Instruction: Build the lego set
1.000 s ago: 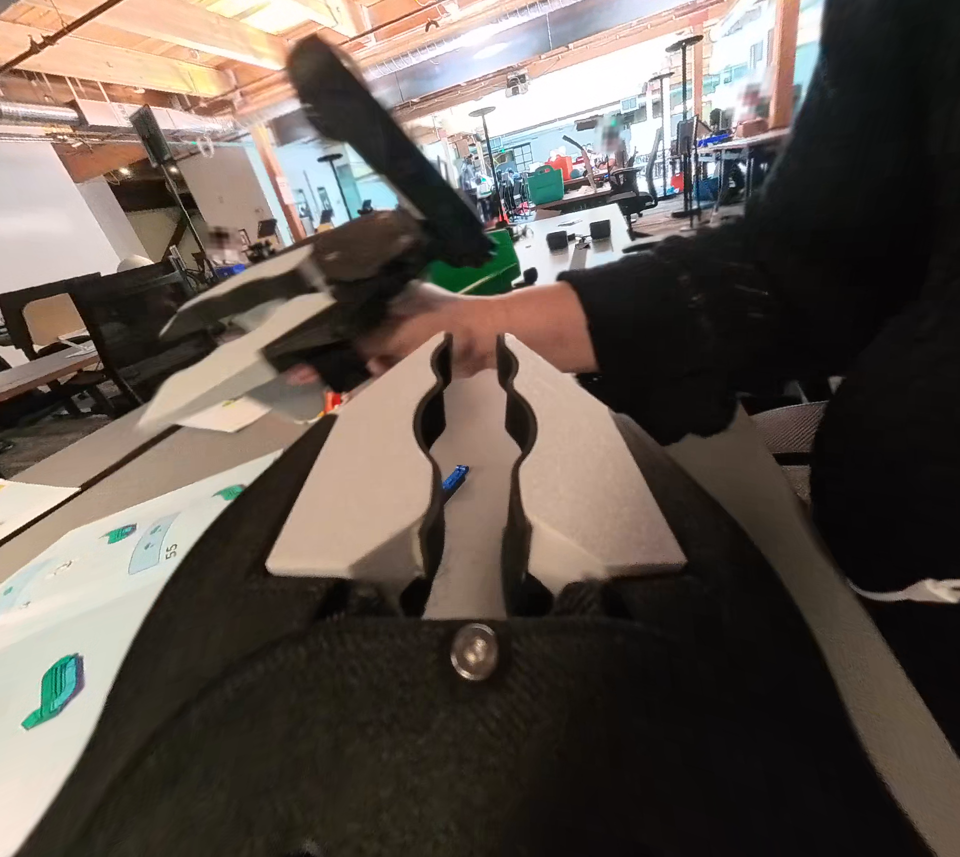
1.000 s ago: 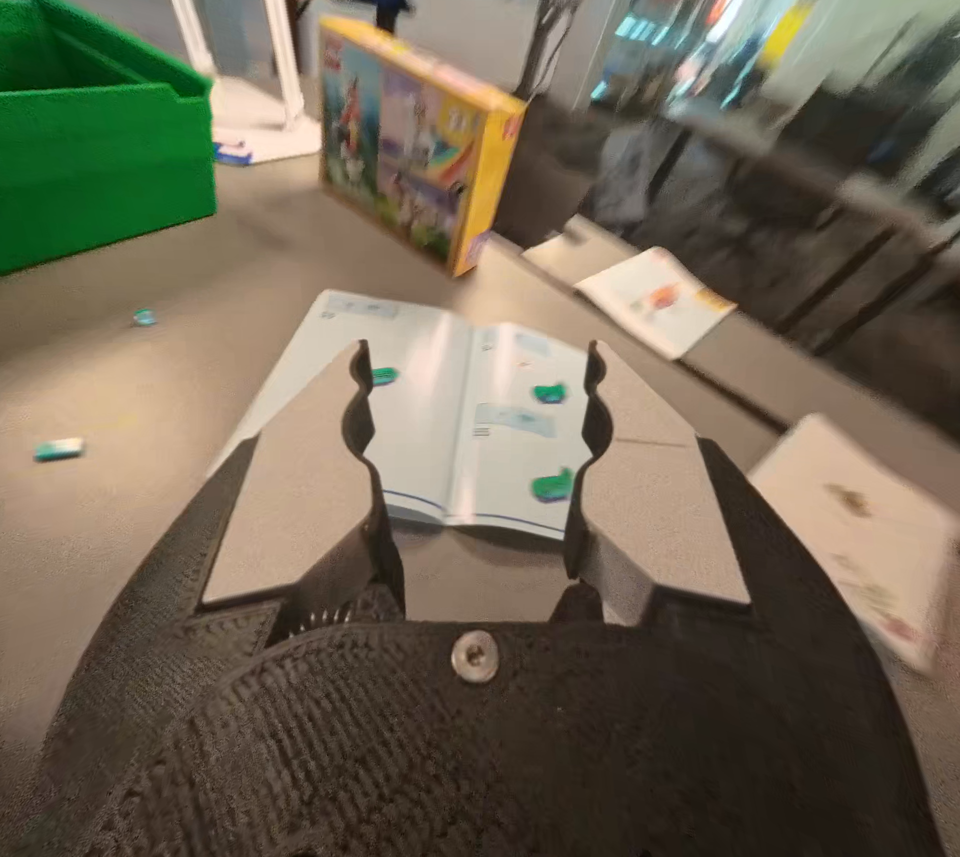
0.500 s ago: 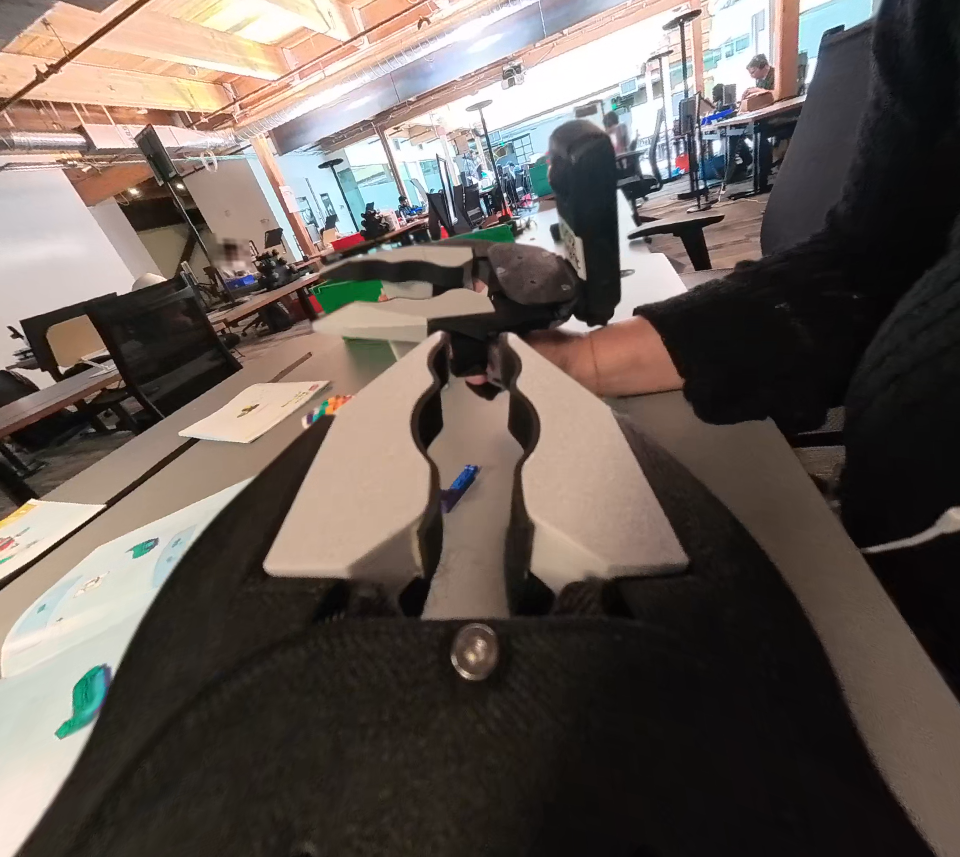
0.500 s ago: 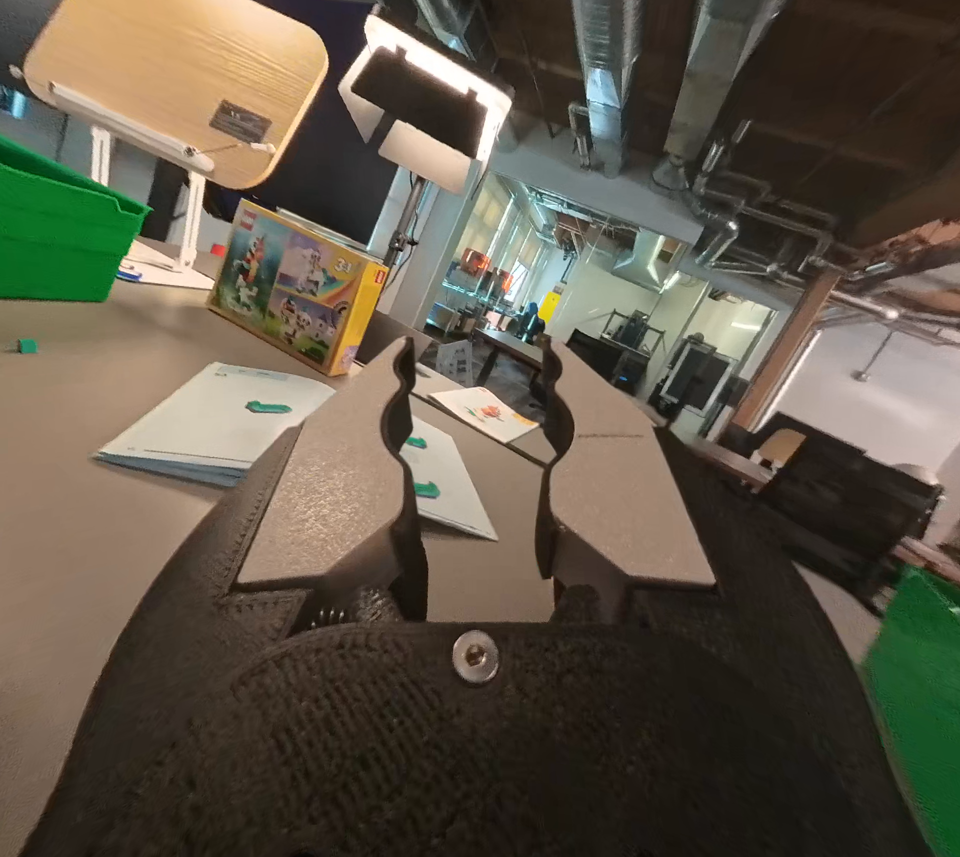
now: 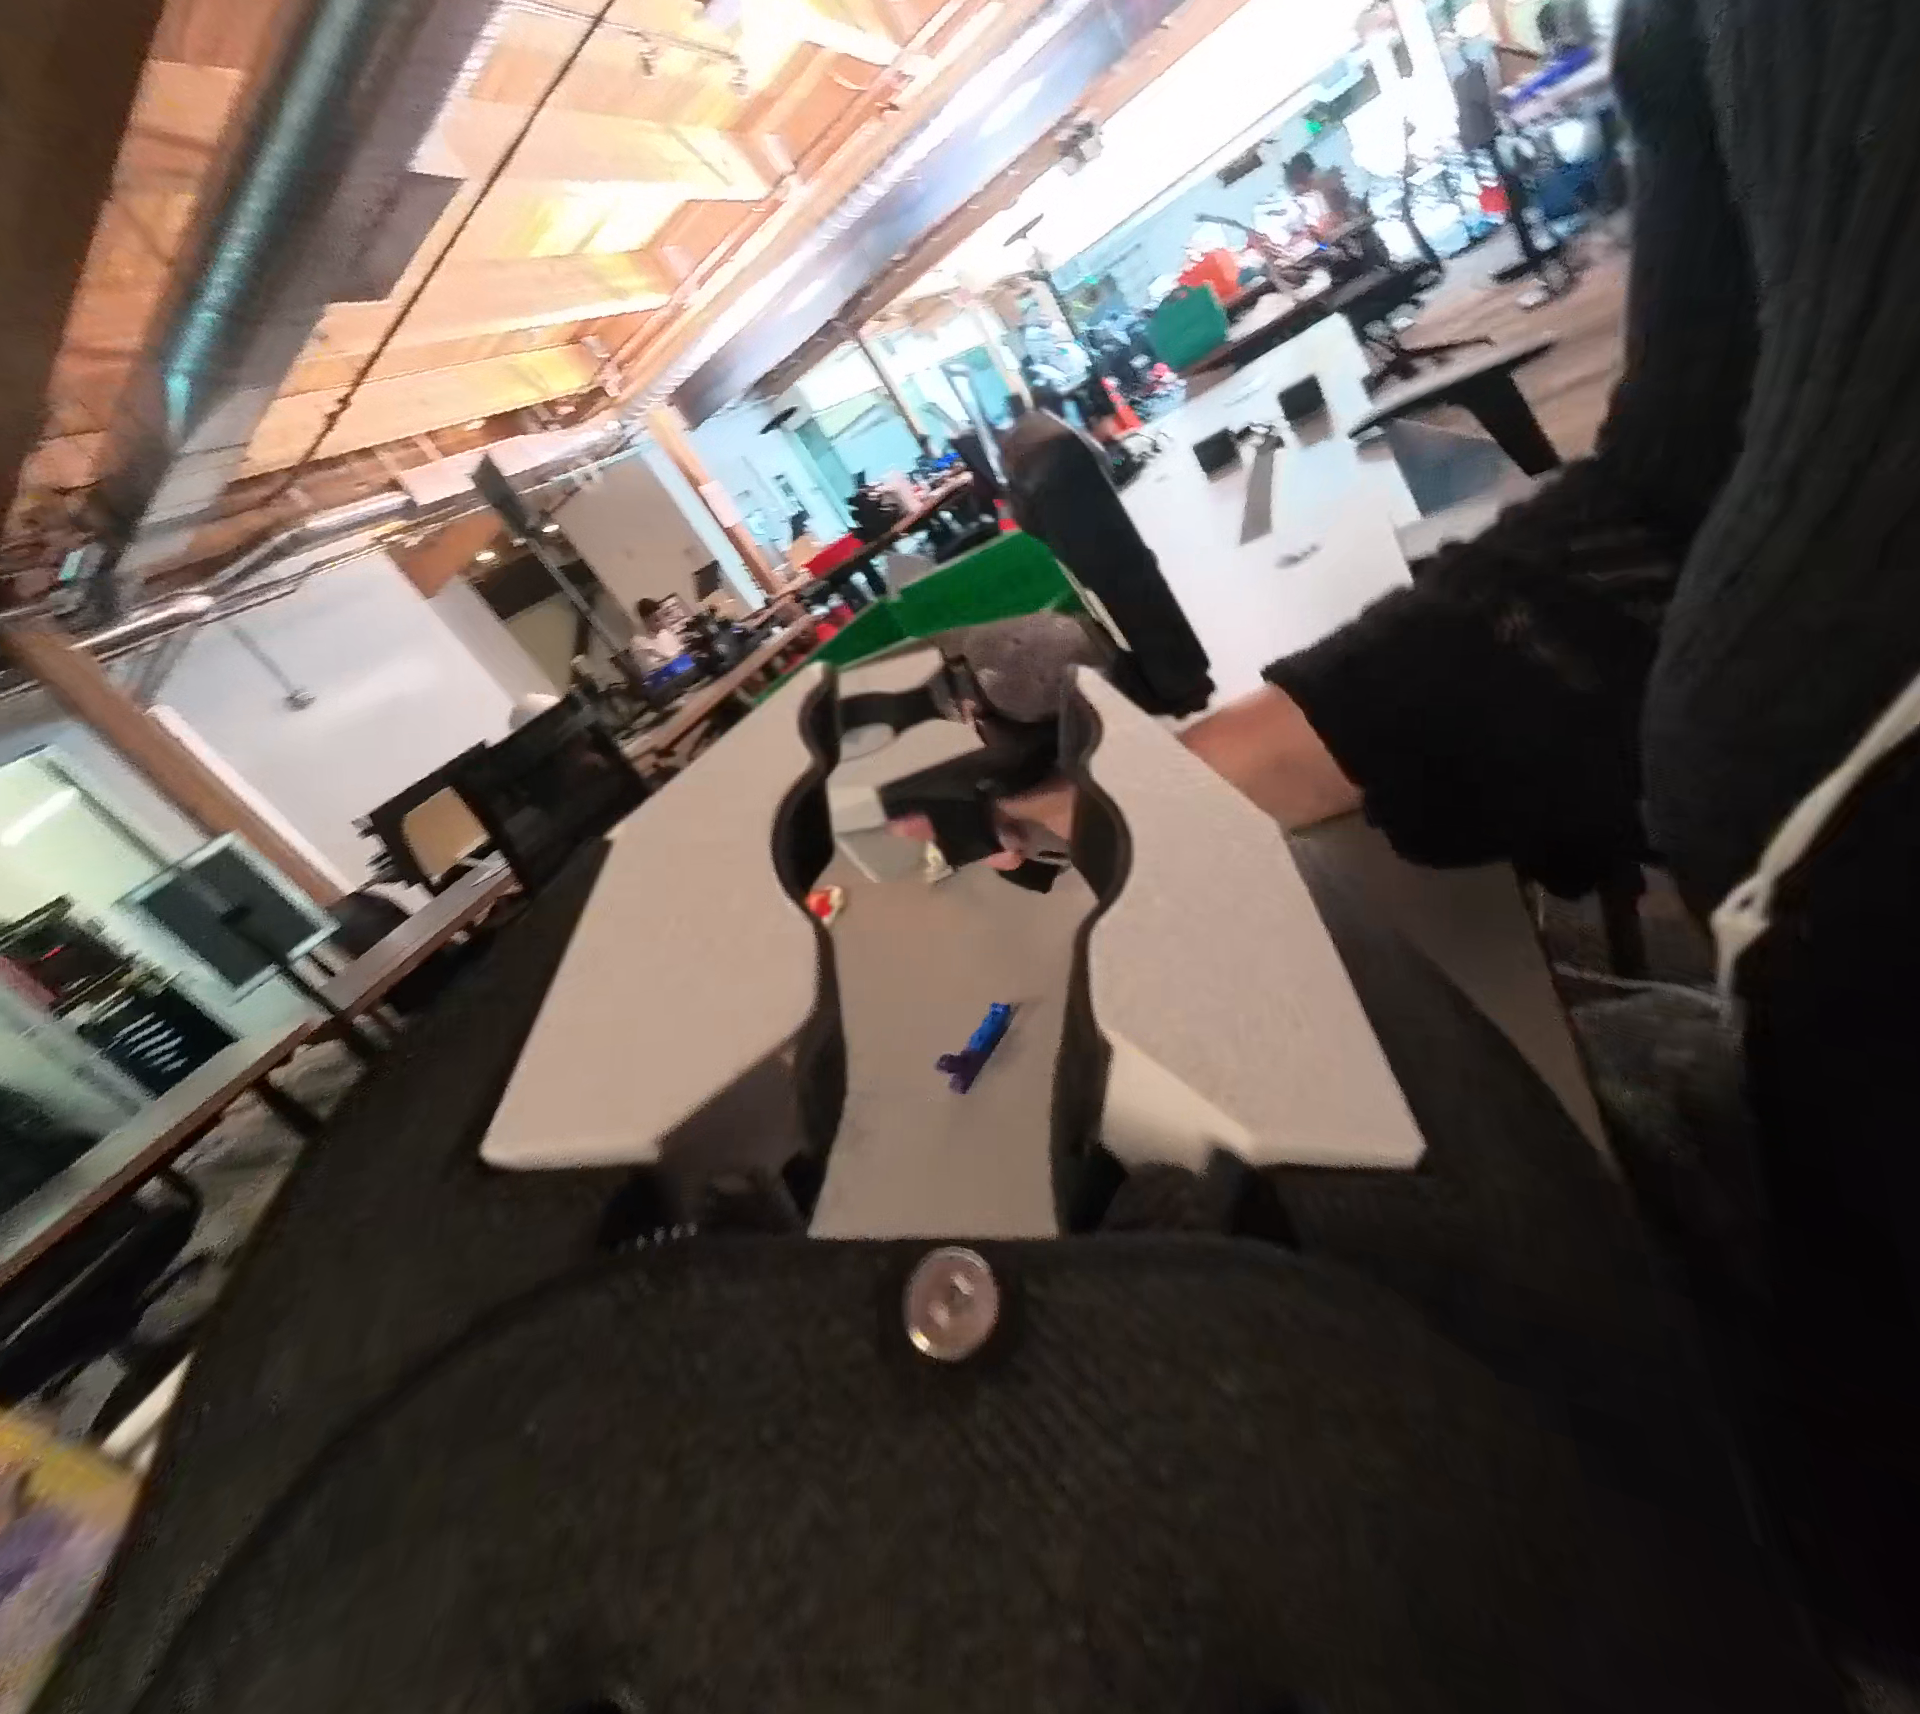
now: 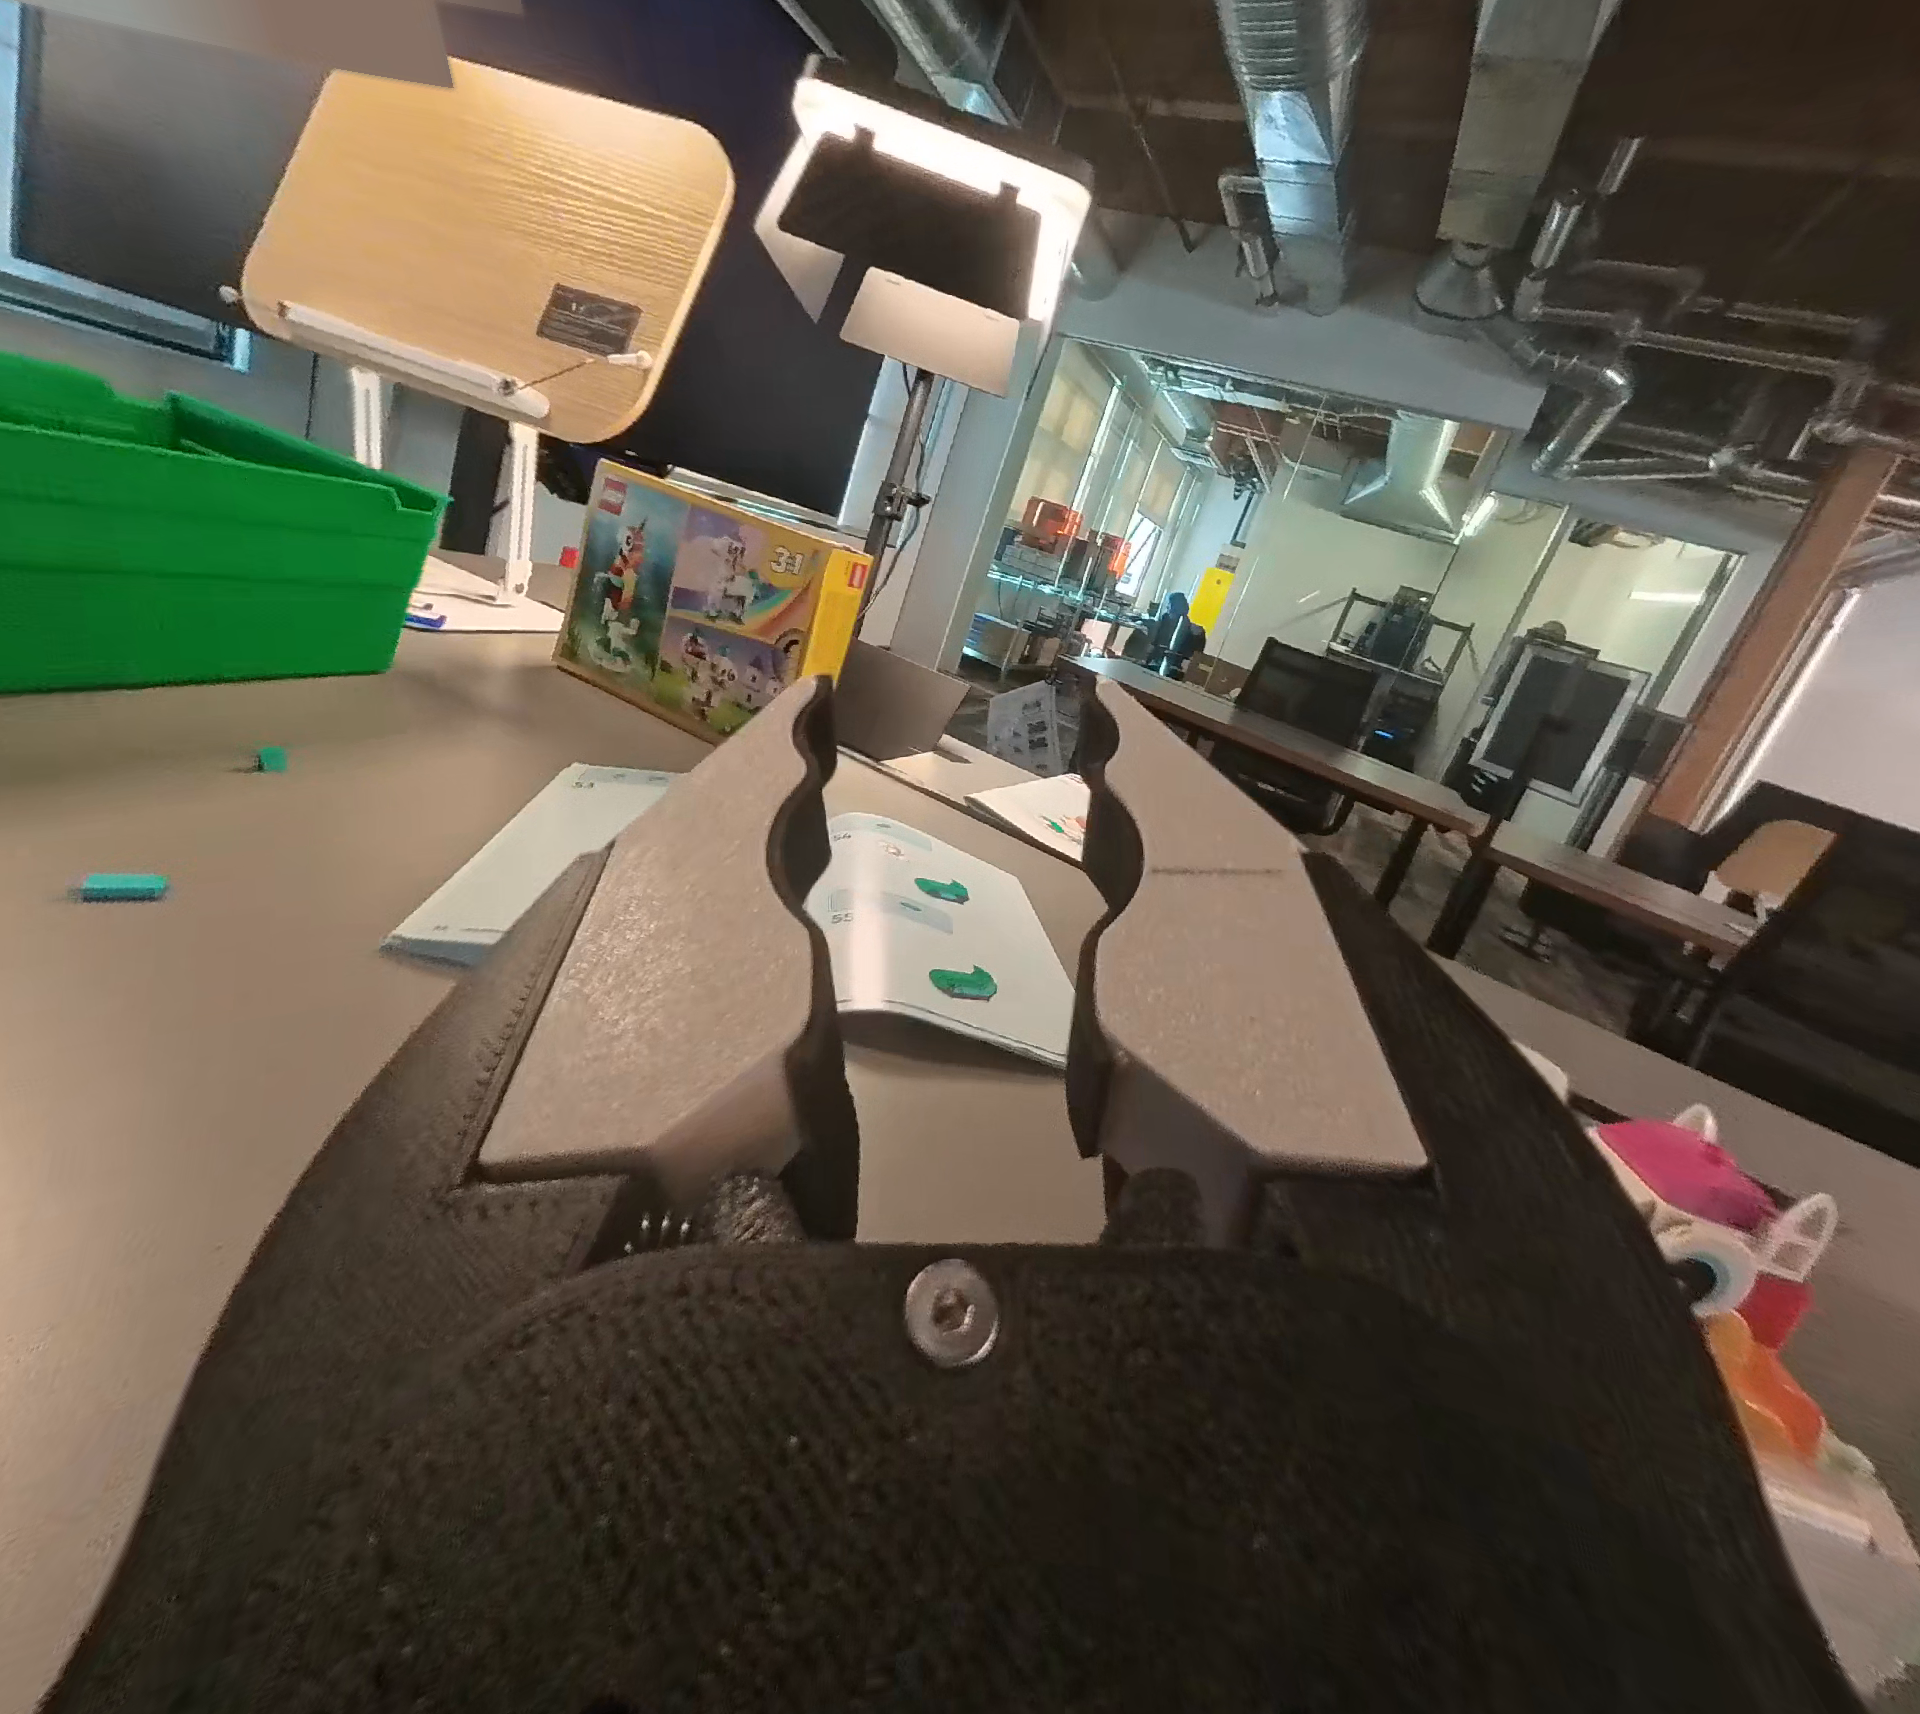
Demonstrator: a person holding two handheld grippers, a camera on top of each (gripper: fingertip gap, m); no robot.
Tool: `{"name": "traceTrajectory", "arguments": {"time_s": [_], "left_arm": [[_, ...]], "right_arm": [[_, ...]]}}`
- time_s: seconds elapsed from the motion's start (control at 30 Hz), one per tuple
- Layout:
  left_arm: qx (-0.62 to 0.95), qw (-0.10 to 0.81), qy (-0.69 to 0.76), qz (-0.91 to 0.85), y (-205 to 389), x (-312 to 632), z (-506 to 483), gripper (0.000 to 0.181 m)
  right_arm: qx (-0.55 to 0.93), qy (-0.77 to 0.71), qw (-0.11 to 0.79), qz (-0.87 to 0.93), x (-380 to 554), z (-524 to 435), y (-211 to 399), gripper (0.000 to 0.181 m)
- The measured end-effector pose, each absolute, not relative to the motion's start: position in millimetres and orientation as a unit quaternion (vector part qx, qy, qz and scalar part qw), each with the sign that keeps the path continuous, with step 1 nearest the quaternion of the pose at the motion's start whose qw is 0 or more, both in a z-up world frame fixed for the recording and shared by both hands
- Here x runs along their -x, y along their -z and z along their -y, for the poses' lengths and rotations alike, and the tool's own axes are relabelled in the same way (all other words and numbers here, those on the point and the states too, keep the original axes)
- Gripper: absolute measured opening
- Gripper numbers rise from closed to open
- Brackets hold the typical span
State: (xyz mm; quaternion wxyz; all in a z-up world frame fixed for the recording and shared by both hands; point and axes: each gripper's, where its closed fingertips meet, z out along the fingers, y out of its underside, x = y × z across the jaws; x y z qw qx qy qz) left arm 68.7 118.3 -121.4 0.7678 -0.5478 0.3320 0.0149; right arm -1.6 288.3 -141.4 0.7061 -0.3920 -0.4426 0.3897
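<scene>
Two grippers parted, blue brick untouched

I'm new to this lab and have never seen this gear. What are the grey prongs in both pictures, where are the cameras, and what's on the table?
No robot here: a person holds a hand-held gripper in each hand, each carrying a camera that looks out along its two grey fingers. In the left wrist view the left hand-held gripper is open and empty; beyond it, on the table, lies a blue piece, and farther off the person's hand holds the other tool. In the right wrist view the right hand-held gripper is also open and empty. On its table lie an open booklet, the set's box, a green bin, two loose teal pieces and a partly built pink model.
</scene>
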Motion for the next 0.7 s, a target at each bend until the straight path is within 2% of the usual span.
{"name": "traceTrajectory", "arguments": {"time_s": [0.07, 0.2, 0.33, 0.5, 0.6, 0.7], "left_arm": [[0.550, 0.785, -0.031, -0.285, 101, -53, -94, 0.047], [0.569, 0.799, -0.135, -0.142, 50, 32, -39, 0.040], [0.657, 0.716, -0.235, 0.029, 36, 173, 3, 0.032], [0.826, 0.523, -0.141, 0.157, 116, 303, 12, 0.035], [0.893, 0.400, -0.058, 0.198, 178, 338, 9, 0.033], [0.937, 0.286, -0.037, 0.199, 229, 358, 15, 0.028]], "right_arm": [[0.385, -0.392, 0.705, 0.448, 0, -283, 140, 0.045], [0.377, -0.399, 0.708, 0.444, -5, -277, 133, 0.044], [0.376, -0.410, 0.705, 0.441, -6, -274, 129, 0.045], [0.380, -0.393, 0.701, 0.457, 0, -274, 137, 0.044], [0.384, -0.387, 0.700, 0.462, 2, -275, 140, 0.044], [0.389, -0.384, 0.696, 0.465, 4, -278, 143, 0.044]]}}
